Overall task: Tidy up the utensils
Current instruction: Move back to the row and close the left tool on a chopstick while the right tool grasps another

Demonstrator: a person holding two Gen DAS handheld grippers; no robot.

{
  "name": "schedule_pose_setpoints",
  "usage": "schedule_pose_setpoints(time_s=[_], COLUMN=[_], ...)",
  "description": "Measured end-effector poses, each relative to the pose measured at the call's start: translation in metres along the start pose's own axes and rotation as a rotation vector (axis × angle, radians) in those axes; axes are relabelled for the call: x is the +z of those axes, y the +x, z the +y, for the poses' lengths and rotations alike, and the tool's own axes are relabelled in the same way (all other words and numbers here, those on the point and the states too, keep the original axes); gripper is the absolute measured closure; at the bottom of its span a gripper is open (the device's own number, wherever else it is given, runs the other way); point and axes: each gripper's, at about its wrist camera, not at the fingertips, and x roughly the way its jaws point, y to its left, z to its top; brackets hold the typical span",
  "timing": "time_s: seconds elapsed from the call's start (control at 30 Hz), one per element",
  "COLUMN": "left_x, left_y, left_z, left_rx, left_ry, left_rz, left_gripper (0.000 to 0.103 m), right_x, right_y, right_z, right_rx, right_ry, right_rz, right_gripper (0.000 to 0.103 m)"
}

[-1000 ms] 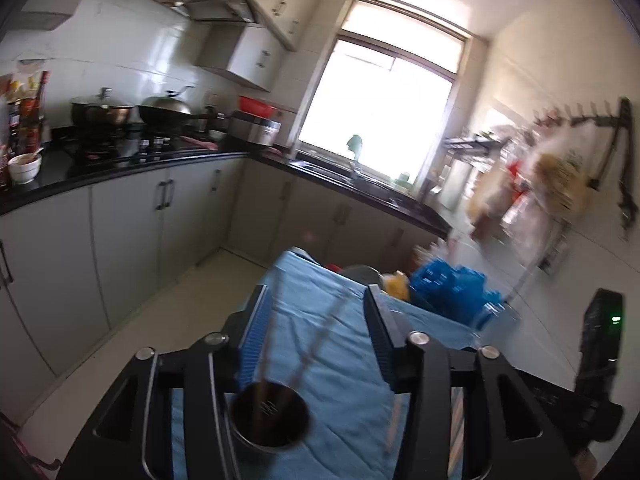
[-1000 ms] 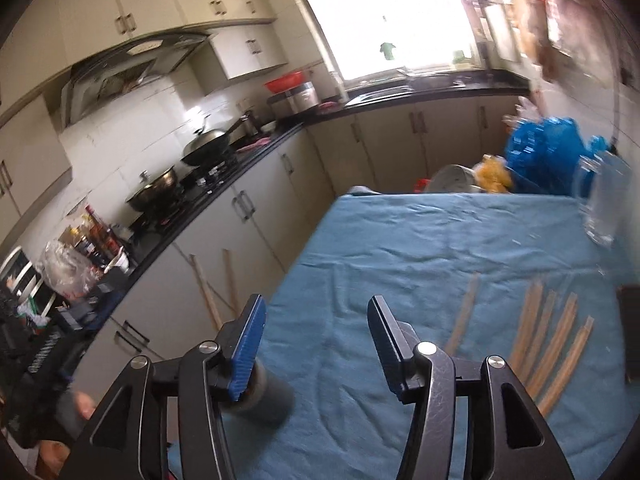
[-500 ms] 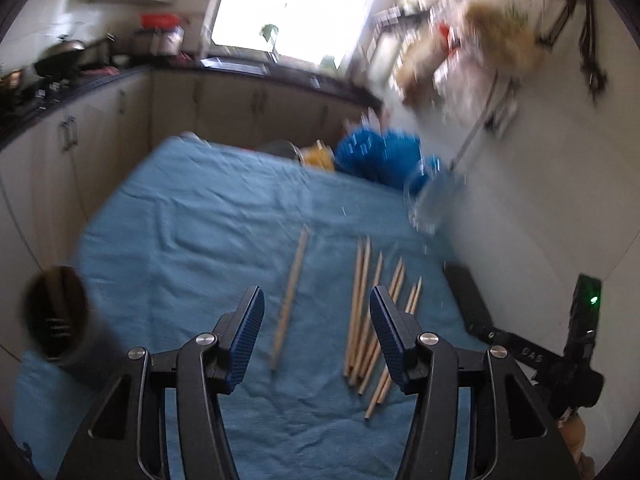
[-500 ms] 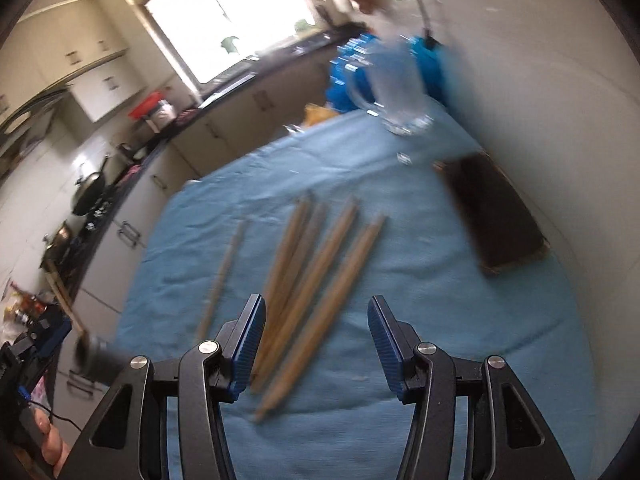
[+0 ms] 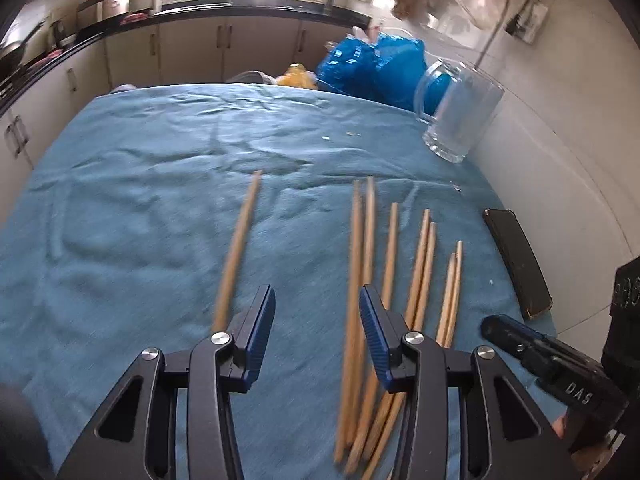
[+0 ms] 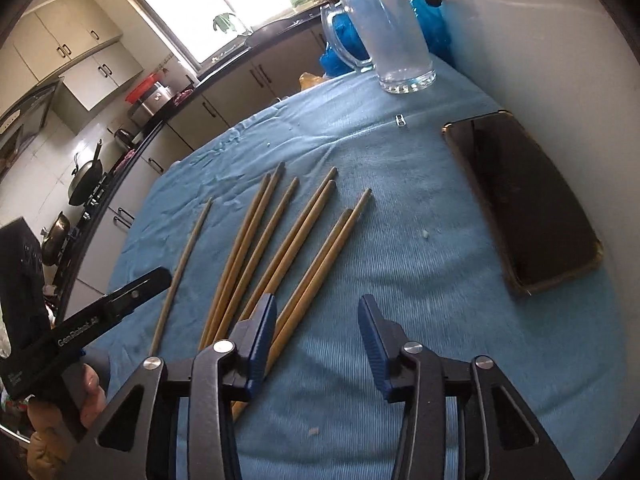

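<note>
Several wooden chopsticks [image 5: 420,264] lie side by side on the blue cloth [image 5: 140,200], with one chopstick [image 5: 238,248] apart to their left. They also show in the right wrist view [image 6: 296,232], the single one [image 6: 184,264] at the left. My left gripper [image 5: 317,320] is open and empty, low over the cloth between the single chopstick and the bunch. My right gripper [image 6: 316,328] is open and empty, just right of the bunch's near ends. The dark holder cup is out of clear view.
A clear glass mug [image 5: 460,116] stands at the far right of the table [image 6: 400,40]. A dark phone [image 5: 518,256] lies at the right edge [image 6: 524,204]. Blue bags [image 5: 372,64] sit behind. A wall runs along the right; kitchen cabinets run along the left.
Both grippers have swung from the holder cup at the table's left edge toward the chopsticks and dropped closer to the cloth. The cup has left both views.
</note>
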Motion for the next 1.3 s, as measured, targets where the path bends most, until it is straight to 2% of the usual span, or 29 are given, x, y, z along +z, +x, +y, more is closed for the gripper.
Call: schedule_pose_setpoints(time_s=[0.07,0.13,0.2,0.23,0.3,0.53,0.77,0.83,0.87,0.93,1.17,1.3], left_x=[0.003,0.008,0.011,0.011,0.012,0.007,-0.01,-0.015,-0.017,-0.021,-0.029,-0.039], left_y=[0.012,0.029,0.043,0.049,0.051,0.046,0.03,0.026,0.025,0.023,0.018,0.009], left_z=[-0.006,-0.011,-0.013,-0.013,-0.012,-0.012,0.003,0.004,0.003,0.002,-0.002,0.003], left_rx=[-0.009,-0.013,-0.013,-0.019,-0.014,0.02,0.011,0.017,0.02,0.029,0.046,0.027], left_ry=[0.019,0.032,0.044,0.046,0.044,0.106,0.075,0.079,0.083,0.089,0.106,0.083], left_rz=[0.015,0.042,0.068,0.078,0.064,0.05,0.061,0.058,0.057,0.056,0.058,0.072], left_gripper=[0.062,0.071,0.085,0.088,0.097,0.097,0.097,0.097,0.097,0.097,0.097,0.097], right_x=[0.003,0.003,0.003,0.004,0.005,0.007,0.008,0.009,0.01,0.013,0.021,0.021], right_y=[0.009,0.014,0.02,0.022,0.023,0.028,0.029,0.031,0.032,0.035,0.045,0.05], right_z=[-0.002,-0.002,-0.001,-0.002,0.0,0.0,0.002,0.005,0.006,0.009,0.022,0.037], right_rx=[0.006,0.008,0.005,0.003,0.0,-0.008,-0.025,-0.044,-0.061,-0.114,-0.2,-0.312], right_ry=[0.009,0.013,0.011,0.009,-0.002,-0.03,-0.033,-0.036,-0.041,-0.052,-0.096,-0.153], right_rz=[0.003,0.004,0.005,0.006,-0.004,-0.006,0.001,0.003,0.005,0.009,0.035,0.043], right_gripper=[0.06,0.06,0.06,0.06,0.06,0.06,0.06,0.064,0.068,0.084,0.084,0.085])
